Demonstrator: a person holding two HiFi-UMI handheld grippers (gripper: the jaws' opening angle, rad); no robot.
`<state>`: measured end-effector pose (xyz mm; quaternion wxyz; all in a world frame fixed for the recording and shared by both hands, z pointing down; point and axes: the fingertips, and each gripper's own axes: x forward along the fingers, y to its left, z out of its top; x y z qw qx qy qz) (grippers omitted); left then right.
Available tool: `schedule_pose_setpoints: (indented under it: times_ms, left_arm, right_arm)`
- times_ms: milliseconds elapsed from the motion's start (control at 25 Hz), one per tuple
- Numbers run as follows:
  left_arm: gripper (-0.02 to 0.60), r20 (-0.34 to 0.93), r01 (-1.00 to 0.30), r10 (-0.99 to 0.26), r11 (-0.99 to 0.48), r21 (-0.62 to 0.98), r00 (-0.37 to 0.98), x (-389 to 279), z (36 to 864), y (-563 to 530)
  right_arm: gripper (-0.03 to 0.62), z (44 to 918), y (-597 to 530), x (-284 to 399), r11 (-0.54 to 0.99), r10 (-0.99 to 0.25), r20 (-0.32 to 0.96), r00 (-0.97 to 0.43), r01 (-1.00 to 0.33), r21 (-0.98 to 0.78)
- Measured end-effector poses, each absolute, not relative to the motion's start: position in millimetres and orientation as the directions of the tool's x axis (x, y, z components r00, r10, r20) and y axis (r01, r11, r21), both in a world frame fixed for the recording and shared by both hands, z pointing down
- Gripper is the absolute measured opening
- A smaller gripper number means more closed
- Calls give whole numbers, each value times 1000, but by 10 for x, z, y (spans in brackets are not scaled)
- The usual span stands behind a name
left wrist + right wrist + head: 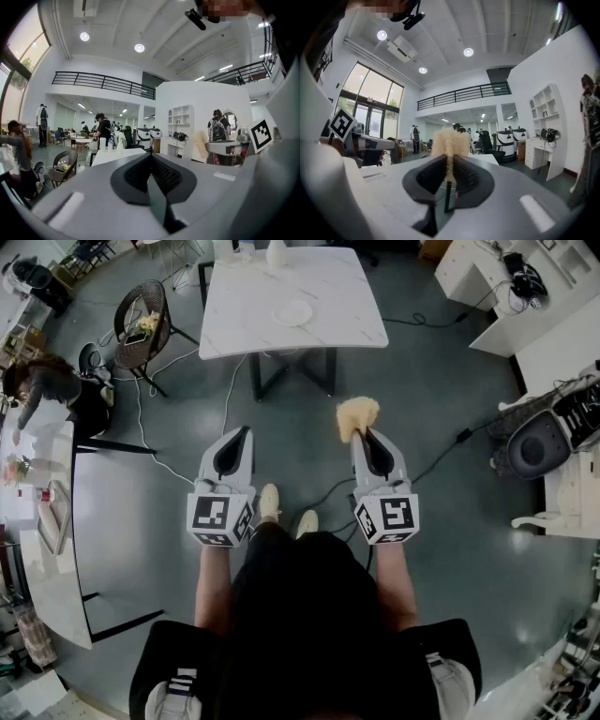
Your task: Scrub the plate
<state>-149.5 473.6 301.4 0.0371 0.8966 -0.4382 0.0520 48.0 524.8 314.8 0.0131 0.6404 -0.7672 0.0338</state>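
Right tool (362, 434) clamped on the fluffy scrubber (357, 414), carried level, ready to scrub; left tool (243, 435) closed and empty. The plate (293, 312) sits on the worktop (347, 296) ahead, well apart.

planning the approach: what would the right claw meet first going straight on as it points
Likely the white table, across the floor; whether it meets the edge or passes over is unclear. The scrubber in the right claw leads.
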Motion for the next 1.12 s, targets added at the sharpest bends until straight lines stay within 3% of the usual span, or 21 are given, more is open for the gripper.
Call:
schedule_pose_setpoints:
  times_ms: [1120]
  left_arm:
    - [8, 178, -793, -779, -609, 11, 601, -1228, 3122, 4586]
  right_arm:
    - [46, 3226, 5036, 641, 208, -975, 73, -212, -976, -60]
